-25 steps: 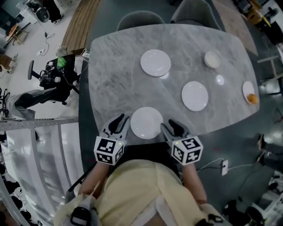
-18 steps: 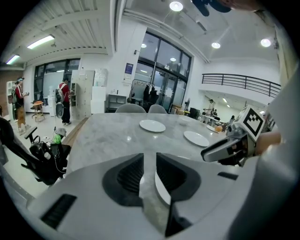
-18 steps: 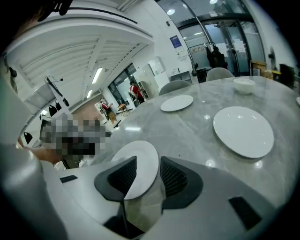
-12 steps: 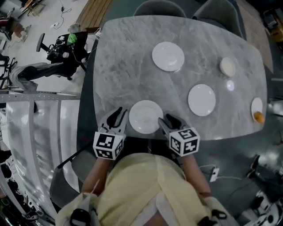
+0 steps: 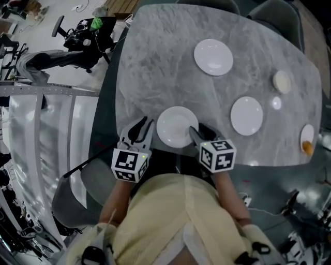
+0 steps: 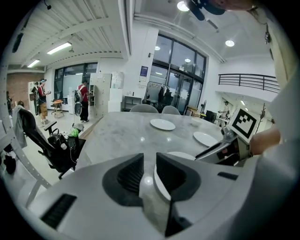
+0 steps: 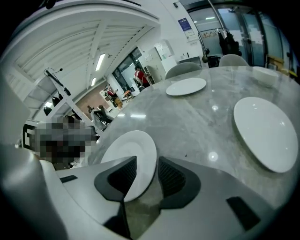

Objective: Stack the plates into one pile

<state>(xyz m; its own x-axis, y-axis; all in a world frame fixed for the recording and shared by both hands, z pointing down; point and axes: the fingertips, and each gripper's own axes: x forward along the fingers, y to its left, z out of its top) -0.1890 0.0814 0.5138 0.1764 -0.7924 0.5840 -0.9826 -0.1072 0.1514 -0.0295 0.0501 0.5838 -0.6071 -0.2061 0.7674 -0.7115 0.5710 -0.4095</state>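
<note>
Three white plates lie apart on the grey marble table. The near plate sits at the table's front edge between my two grippers. My right gripper stands at its right rim, and the rim fills the narrow gap between the jaws. My left gripper is at its left rim. Its jaws stand slightly apart, with table showing between them and the rim beside the right jaw. A far plate and a right plate lie flat and untouched.
A small cream dish and a plate holding something orange sit near the table's right edge. Grey chairs stand at the far side. An office chair loaded with gear stands on the floor to the left.
The right gripper has moved in from beside the near plate onto its right rim. The left gripper stays by the left rim. The plates have not visibly moved; the head view has shifted.
</note>
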